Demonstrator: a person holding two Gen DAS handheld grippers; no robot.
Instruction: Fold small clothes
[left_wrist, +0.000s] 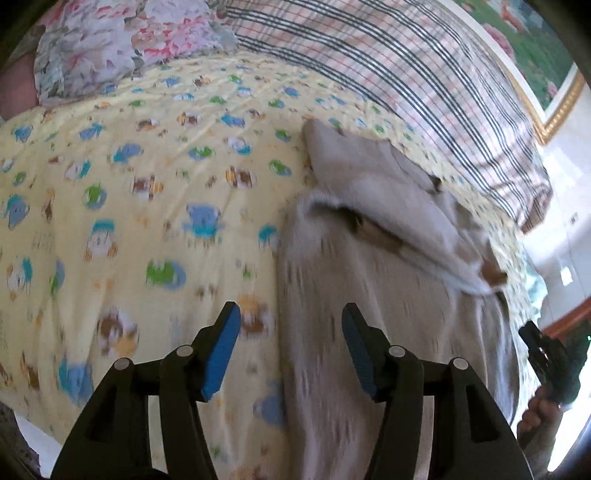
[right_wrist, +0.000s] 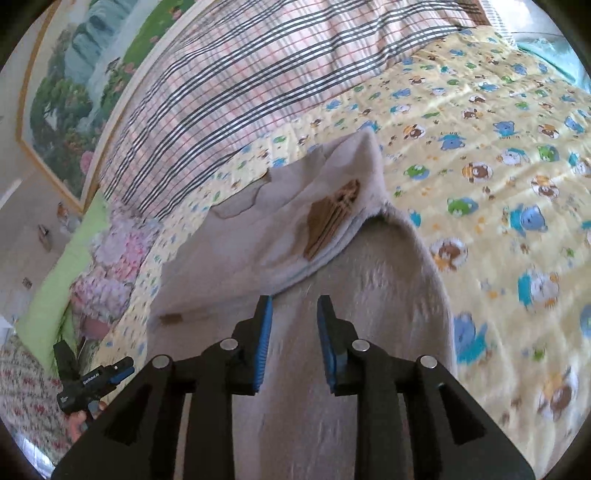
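Beige fleece garment (right_wrist: 332, 369) lies on the cartoon-print quilt (left_wrist: 129, 221); left gripper (left_wrist: 291, 345) spread wide, empty; right gripper (right_wrist: 294, 341) parted at six o'clock, empty.

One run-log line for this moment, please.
left gripper: open, empty | right gripper: open, empty | beige fleece garment: partly folded on yellow cartoon-print quilt

Left wrist view: looked forward and down along two black, blue-padded fingers (left_wrist: 369, 350), close above a yellow cartoon-animal quilt (left_wrist: 147, 166), with a beige fleecy garment (left_wrist: 388, 295) to the right. Right wrist view: looked the same way, close over that beige fleecy garment (right_wrist: 369, 314), quilt (right_wrist: 498, 166) to the right. Shared by both: garment, quilt, a pink-and-black plaid blanket (left_wrist: 424, 74) (right_wrist: 240, 81) beyond, and a gold-framed landscape painting (left_wrist: 535, 55) (right_wrist: 74, 92). Each view caught the other gripper at its edge: right gripper (left_wrist: 546, 354), left gripper (right_wrist: 92, 380).
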